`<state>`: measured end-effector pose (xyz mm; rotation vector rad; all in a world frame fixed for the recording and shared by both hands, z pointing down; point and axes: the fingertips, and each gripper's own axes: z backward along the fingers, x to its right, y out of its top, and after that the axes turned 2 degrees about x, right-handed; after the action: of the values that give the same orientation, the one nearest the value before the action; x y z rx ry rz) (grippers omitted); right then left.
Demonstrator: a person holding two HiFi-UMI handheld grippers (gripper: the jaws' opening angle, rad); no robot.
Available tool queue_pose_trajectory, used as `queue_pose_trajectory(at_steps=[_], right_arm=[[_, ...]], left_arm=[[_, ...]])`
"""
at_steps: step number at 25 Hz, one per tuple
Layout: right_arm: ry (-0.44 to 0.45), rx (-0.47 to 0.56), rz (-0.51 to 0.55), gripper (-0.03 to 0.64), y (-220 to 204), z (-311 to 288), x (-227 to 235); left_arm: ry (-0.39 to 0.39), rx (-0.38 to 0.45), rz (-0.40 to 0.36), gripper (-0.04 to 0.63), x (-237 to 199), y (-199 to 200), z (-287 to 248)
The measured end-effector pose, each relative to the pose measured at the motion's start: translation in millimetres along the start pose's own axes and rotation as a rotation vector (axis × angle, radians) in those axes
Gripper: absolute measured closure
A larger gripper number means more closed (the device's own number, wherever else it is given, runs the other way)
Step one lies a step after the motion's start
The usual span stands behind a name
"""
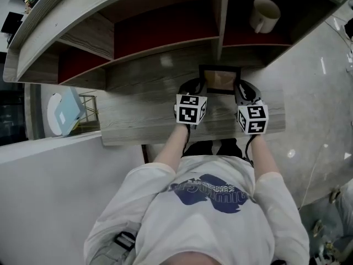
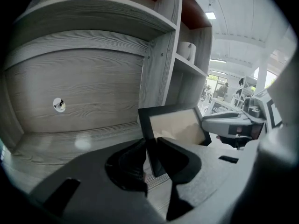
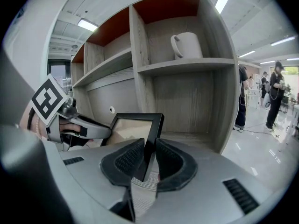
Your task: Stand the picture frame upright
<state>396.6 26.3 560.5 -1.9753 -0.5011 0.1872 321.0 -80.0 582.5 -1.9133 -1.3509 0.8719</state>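
Observation:
A black picture frame [image 1: 219, 80] with a pale beige picture stands tilted on the wooden desk [image 1: 143, 123], close to the shelf unit's lower opening. My left gripper [image 1: 193, 87] is shut on the frame's left edge, and my right gripper [image 1: 243, 89] is shut on its right edge. In the left gripper view the frame [image 2: 175, 124] rises from between the dark pads, with my left gripper [image 2: 152, 154] clamped on its border. In the right gripper view the frame's right edge [image 3: 154, 134] runs down between the pads of my right gripper [image 3: 148, 158].
A grey wooden shelf unit [image 1: 165, 43] with red back panels stands right behind the frame. A white mug [image 1: 265, 14] sits on its upper right shelf. The desk's right end [image 1: 281, 115] drops to a shiny floor. People stand far off [image 3: 275, 94].

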Motion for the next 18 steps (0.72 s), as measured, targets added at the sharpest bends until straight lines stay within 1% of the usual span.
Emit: queue_pose_trajectory(at_steps=[3, 7, 10, 18], right_arm=[[0.032, -0.003, 0.031, 0.545, -1.8, -4.8, 2.0], [0.061, -0.006, 0.064, 0.543, -3.7, -14.1, 5.9], [0.072, -0.015, 0.08, 0.541, -5.8, -20.4, 11.0], [0.088, -0.039, 0.113, 0.541, -16.0, -36.4, 13.9]], left_arm=[[0.035, 0.008, 0.013, 0.512, -0.4, -4.6, -2.9], [0.07, 0.032, 0.009, 0.512, -2.4, -6.2, -8.3], [0.086, 0.054, -0.003, 0.511, -2.1, -5.5, -13.1], [0.124, 0.059, -0.014, 0.509, -8.6, -13.5, -24.3]])
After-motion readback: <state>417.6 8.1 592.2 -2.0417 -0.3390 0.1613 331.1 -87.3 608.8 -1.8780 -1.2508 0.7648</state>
